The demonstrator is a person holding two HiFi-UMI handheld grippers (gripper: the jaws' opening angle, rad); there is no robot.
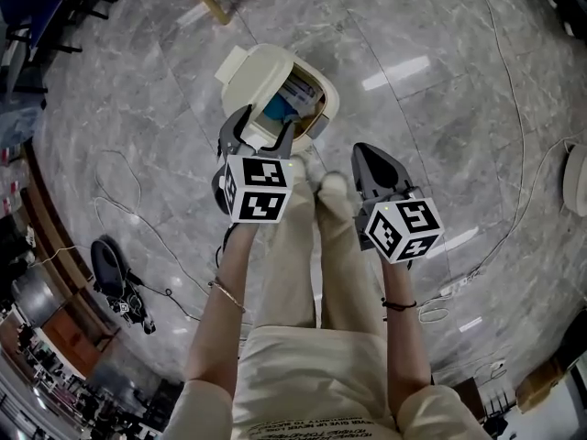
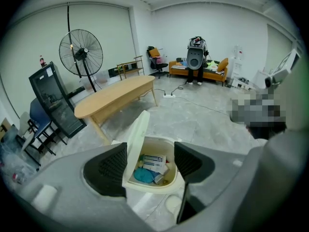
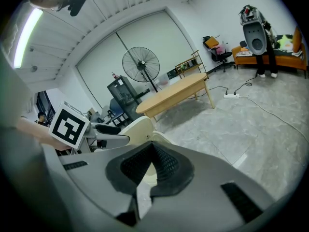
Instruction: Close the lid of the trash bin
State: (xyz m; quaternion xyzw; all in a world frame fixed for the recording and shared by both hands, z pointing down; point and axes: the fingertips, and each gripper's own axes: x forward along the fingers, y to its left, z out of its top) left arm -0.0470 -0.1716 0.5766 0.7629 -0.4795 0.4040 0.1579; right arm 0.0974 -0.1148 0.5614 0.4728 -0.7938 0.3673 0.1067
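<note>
- Underfoot, a grey polished floor carries the whole scene; a long wooden table stands well behind the work area.
- Trash bin: a cream tub on the floor just ahead of the person's feet, its mouth uncovered.
- Lid: tipped up on the bin's far-left side, standing nearly upright. The task is judged not yet begun in effect, and the full downward swing remains.
- Left gripper: poised over the bin's near rim with jaws spread wide and nothing clamped. In the left gripper view the lid's edge rises between the jaws, close to the left one; contact cannot be confirmed.
- Right gripper: held to the right of the bin, apart from it, with jaws pressed together and empty.
- Contents: a white box and a blue item lie inside, below the rim, so they look unlikely to block closing.
</note>
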